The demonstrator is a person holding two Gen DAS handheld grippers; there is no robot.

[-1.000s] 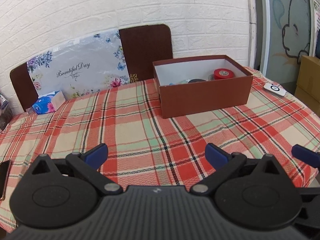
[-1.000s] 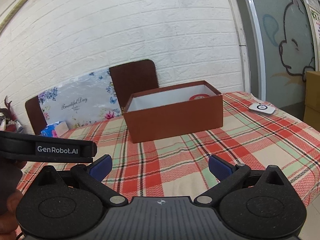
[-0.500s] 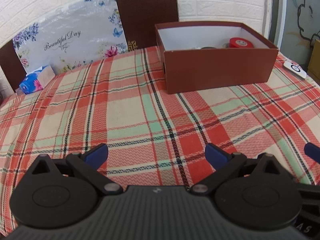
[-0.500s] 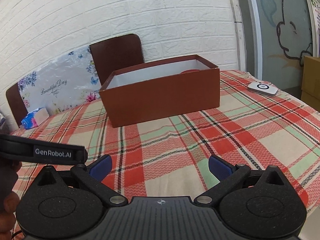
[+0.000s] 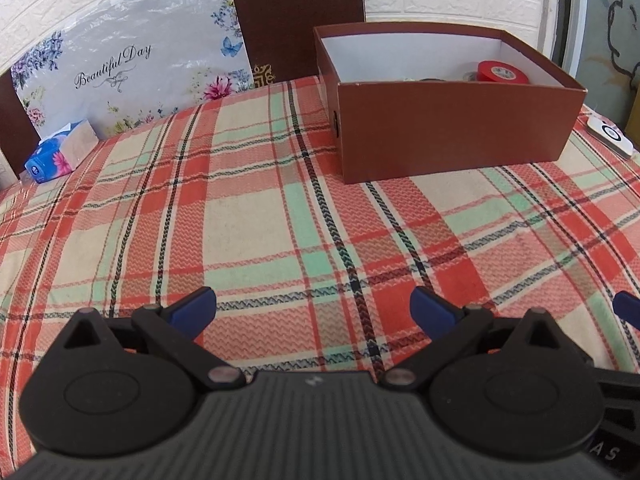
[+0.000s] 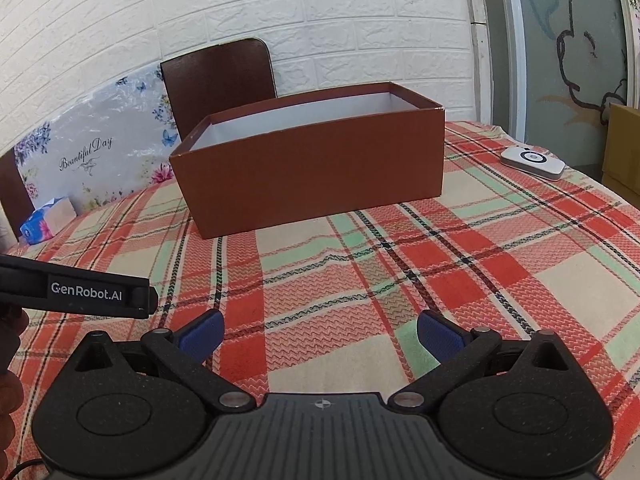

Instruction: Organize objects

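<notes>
1. The surface, covered by a red, green and cream plaid cloth (image 5: pixel 248 224), spreads out ahead of both pairs of fingers. The patch directly in front of them holds nothing loose, which suggests most of the tidying is already done.

2. The open brown cardboard box with a white lining (image 5: pixel 452 132) sits well ahead of the left gripper (image 5: pixel 314 308) and a little to the right of its fingers. In the right wrist view the same box (image 6: pixel 312 176) lies straight ahead of the right gripper (image 6: pixel 320 336). With no lid and its long wall facing the fingers, it seems set up as the collecting bin, easy to reach over from this side.

3. A red roll of tape (image 5: pixel 502 72) lies inside the box at its far right end, beyond the near wall. A few darker items beside it are too hidden to name.

4. A small white flat device with a round dark ring on top (image 6: pixel 532 162) rests on the cloth, far ahead and to the right of the right fingers, apart from the box. It looks like the likeliest item left outside.

5. A blue tissue pack (image 5: pixel 60 152) sits far ahead and left of the left fingers, near the edge of the surface.

6. Both pairs of blue-tipped fingers (image 5: pixel 196 306) are spread wide and grip nothing, low over the cloth, ready for a next pick.
</notes>
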